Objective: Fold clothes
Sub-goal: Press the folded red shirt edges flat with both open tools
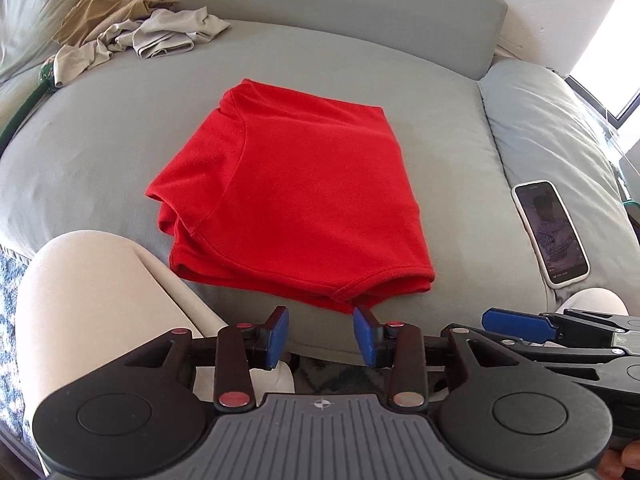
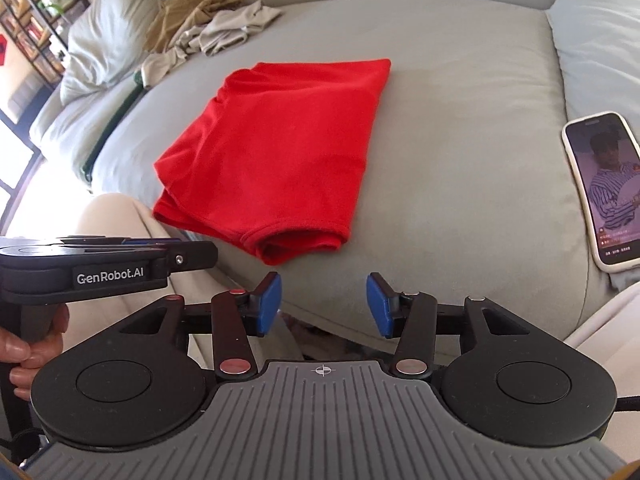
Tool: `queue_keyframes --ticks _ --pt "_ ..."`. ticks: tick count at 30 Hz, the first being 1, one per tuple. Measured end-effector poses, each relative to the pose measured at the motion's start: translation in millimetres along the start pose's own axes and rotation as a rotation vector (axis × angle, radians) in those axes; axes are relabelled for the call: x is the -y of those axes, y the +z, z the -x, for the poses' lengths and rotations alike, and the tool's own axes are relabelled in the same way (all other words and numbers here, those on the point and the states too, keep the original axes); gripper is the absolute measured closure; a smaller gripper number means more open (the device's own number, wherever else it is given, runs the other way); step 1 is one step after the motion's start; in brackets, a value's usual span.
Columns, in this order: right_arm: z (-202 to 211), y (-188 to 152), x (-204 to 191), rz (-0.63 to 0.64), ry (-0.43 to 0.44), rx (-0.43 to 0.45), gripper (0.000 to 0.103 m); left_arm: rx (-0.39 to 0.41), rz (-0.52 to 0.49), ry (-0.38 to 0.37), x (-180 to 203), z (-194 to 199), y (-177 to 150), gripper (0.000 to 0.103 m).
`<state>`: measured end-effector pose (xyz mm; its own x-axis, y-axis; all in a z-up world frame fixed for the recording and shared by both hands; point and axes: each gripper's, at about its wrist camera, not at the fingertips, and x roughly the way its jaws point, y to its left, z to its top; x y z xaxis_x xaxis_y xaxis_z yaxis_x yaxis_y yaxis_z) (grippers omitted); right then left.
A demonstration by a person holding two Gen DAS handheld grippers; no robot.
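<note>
From the left wrist camera, the red garment [image 1: 280,196] lay folded into a compact block on the middle of the sofa seat [image 1: 420,128], its near hem close to the seat's front edge. The left gripper [image 1: 321,334] hovered just short of that hem with its jaws parted and nothing between them; one blue pad sat just beside the hem's lowest corner, though whether it touched the cloth could not be told. The right gripper [image 1: 516,324] showed at the right side, edge-on, so its jaws could not be read here. A pile of unfolded beige clothes [image 1: 132,28] waited at the seat's back left corner, probably the next work. A phone [image 1: 552,232] lay at the right edge of the seat, against the arm cushion and well clear of the folding space.

From the right wrist camera, the same garment [image 2: 276,152] sat square and flat, which suggested this fold was finished. The right gripper [image 2: 323,304] stood released, jaws apart and empty, at the front edge of the seat, apart from the cloth. The left tool [image 2: 108,260] crossed the left side, held by a hand [image 2: 28,344] on its grip.
</note>
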<state>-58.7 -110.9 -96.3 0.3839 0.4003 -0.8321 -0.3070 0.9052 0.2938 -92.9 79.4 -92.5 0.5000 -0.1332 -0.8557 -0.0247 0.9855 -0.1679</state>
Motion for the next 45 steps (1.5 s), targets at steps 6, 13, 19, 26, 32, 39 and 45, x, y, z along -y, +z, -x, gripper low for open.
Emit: queue_keyframes --ticks 6,13,19,26,32,39,45 --pt "12 -9 -6 0.000 0.040 0.022 0.052 0.067 -0.027 -0.001 14 27 -9 0.064" --pt "21 -13 -3 -0.017 0.040 0.041 0.049 0.077 -0.052 -0.022 21 28 -9 0.063" --pt "12 -11 -3 -0.004 0.006 0.012 0.048 0.044 -0.025 -0.020 14 12 -2 0.063" --pt "-4 -2 -8 0.061 -0.039 -0.020 0.047 0.019 0.054 -0.023 -3 -8 13 0.063" --pt "-16 3 -7 0.077 -0.046 -0.050 0.047 -0.010 0.078 -0.026 -10 -19 14 0.063" --pt "-18 6 -5 0.072 -0.057 -0.053 0.047 -0.024 0.089 -0.033 -14 -26 19 0.063" --pt "-20 6 -6 0.072 -0.059 -0.057 0.047 -0.030 0.095 -0.024 -18 -27 17 0.061"
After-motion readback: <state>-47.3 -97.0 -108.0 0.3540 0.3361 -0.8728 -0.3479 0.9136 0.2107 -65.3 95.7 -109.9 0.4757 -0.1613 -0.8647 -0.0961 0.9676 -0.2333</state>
